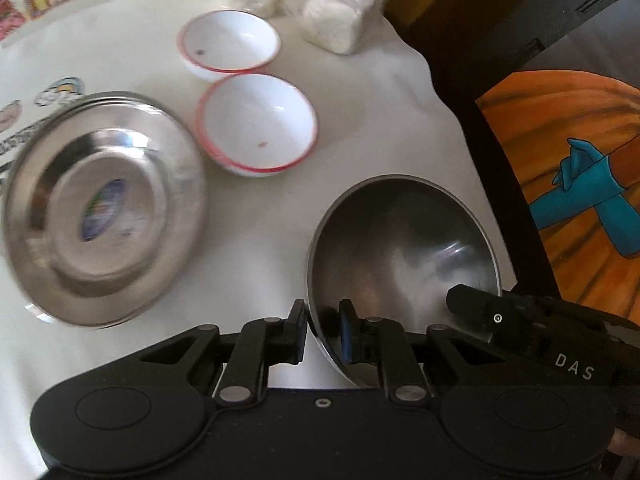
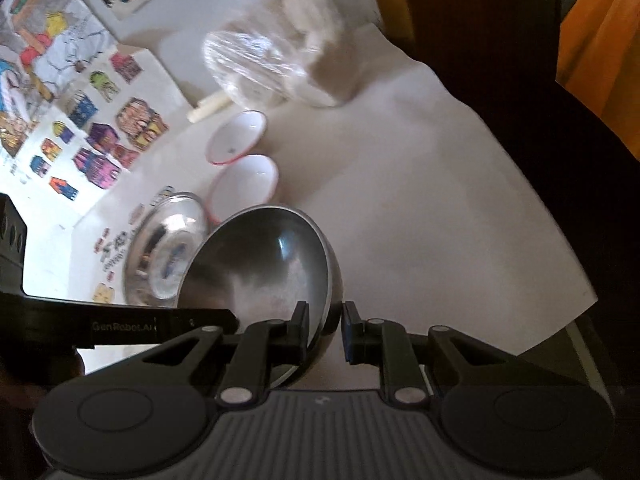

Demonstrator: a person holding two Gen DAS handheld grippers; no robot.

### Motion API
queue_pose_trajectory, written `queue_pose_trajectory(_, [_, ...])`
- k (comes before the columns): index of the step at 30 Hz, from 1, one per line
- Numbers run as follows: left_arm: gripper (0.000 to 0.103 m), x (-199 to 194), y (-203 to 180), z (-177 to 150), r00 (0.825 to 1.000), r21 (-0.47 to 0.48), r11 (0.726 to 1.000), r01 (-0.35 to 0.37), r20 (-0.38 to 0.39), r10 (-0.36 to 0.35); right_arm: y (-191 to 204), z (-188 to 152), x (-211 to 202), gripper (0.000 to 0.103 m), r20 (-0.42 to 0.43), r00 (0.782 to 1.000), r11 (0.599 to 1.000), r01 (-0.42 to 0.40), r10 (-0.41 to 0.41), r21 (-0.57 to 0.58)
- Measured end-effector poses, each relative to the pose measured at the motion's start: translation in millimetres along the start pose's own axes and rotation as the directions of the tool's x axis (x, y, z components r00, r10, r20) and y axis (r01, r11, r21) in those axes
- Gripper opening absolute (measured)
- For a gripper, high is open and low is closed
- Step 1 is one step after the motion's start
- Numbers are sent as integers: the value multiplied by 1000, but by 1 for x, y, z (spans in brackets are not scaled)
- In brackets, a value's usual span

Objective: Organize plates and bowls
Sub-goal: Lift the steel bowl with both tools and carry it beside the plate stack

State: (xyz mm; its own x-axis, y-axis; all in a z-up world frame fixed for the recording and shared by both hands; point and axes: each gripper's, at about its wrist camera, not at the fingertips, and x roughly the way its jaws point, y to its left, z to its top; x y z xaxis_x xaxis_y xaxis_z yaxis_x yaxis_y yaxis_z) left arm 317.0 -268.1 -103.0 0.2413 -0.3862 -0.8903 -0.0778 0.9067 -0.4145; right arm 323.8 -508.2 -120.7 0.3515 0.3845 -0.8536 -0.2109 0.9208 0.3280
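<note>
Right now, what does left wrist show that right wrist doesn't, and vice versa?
Left wrist only: an orange painting with a blue figure at the right, beyond the table's edge. Right wrist only: rows of colourful stickers on the white table. Both: the steel bowl pinched at its rim by each hand-held gripper, left and right, the steel plate, two red-rimmed white bowls.

Left claw [image 1: 323, 330] and right claw [image 2: 326, 330] both clamped.

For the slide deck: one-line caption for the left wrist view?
Both grippers, left gripper and right gripper, clamp the rim of a round steel bowl beside two red-rimmed white bowls.
</note>
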Motion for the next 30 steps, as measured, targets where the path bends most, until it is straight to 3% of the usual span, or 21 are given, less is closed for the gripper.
queue_pose_trajectory(8, [18,35,-36,18,999,-84,996,-43,7,44,-47,40,23,19,-98,995,989,-20,6,-143])
queue_pose_trajectory(16, [18,42,-46,12,993,-195,974,-111,6,114,-58,52,38,19,-177,982,965,-106,64,-241])
queue_pose_trajectory(23, [20,39,-45,13,982,-227,956,-184,8,190,-55,54,46,19,-203,973,946,-165,109,-281])
queue_pose_trajectory(30, [22,43,-45,11,977,-220,952,-212,-12,214,-59,54,51,22,-216,967,946,-192,137,-262])
